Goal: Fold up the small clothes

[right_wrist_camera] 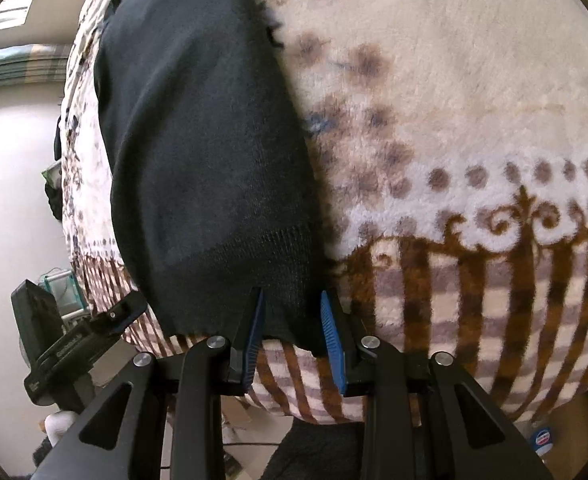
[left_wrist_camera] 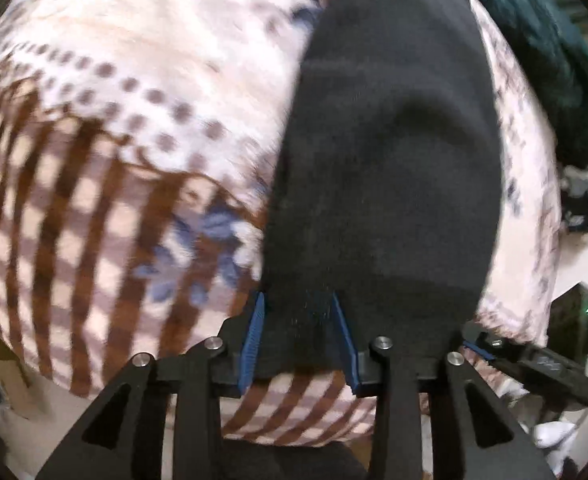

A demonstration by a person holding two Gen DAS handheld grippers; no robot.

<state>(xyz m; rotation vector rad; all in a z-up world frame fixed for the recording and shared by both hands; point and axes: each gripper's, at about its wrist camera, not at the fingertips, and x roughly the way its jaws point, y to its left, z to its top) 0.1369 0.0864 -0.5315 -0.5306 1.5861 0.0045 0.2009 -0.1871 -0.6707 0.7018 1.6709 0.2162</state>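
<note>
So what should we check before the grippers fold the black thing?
1. Left gripper fingers around the black garment hem: ok.
2. Right gripper fingers around the hem: ok.
3. Both fingers pinched tight on the cloth: cannot tell.
4. Garment lying flat on the patterned blanket: ok, with one soft bump.
5. Dark green cloth apart from the garment: ok.
6. Far end of the garment straight: cannot tell.

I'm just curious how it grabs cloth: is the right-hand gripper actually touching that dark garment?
Touching. In the right wrist view, the hem of the dark garment sits between the right gripper's blue fingers, cloth bunched against both pads.
</note>
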